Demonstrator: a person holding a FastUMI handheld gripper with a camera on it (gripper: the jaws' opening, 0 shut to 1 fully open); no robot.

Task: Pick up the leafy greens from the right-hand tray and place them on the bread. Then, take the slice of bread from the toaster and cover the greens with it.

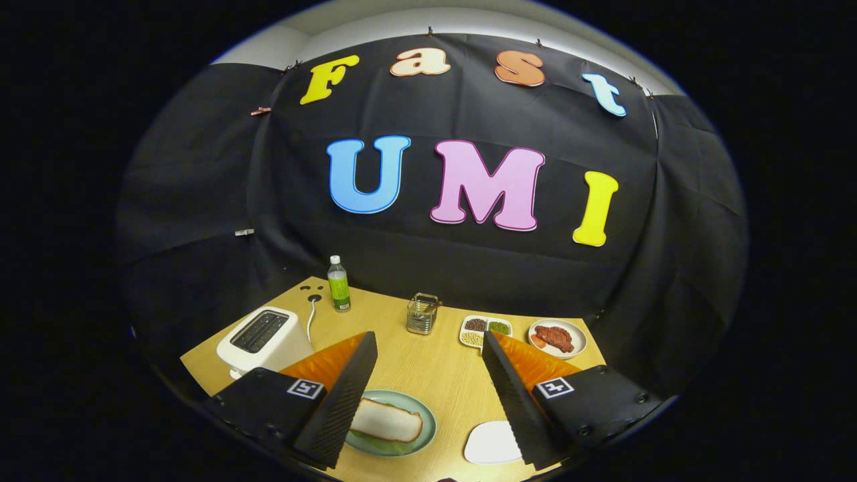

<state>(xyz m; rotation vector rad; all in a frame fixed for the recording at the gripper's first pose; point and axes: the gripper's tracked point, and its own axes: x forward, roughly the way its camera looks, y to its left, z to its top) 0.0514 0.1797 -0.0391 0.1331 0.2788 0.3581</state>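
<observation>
Claw (428,348) hangs above the wooden table (428,375), fingers spread wide apart and gripping nothing. Between the fingers, close in and nearer the left one, a green plate (418,415) carries a slice of bread (388,420); the left finger overlaps the plate's near-left rim. Just inside the right finger, a small white tray (492,443) lies flat, partly covered by that finger; what it holds cannot be made out, and leafy greens cannot be identified on it from here. Beyond the left finger stands a white toaster (260,338), slots up, its cord (310,320) running back toward the wall; whether a slice sits inside cannot be told. Farther off behind it, a bottle with a green label (339,284) stands upright. Straight ahead, beyond the finger gap, a small metal rack (422,313). Beyond the right finger, a divided dish of beans (485,330), then beside it a plate of meat (557,338).
</observation>
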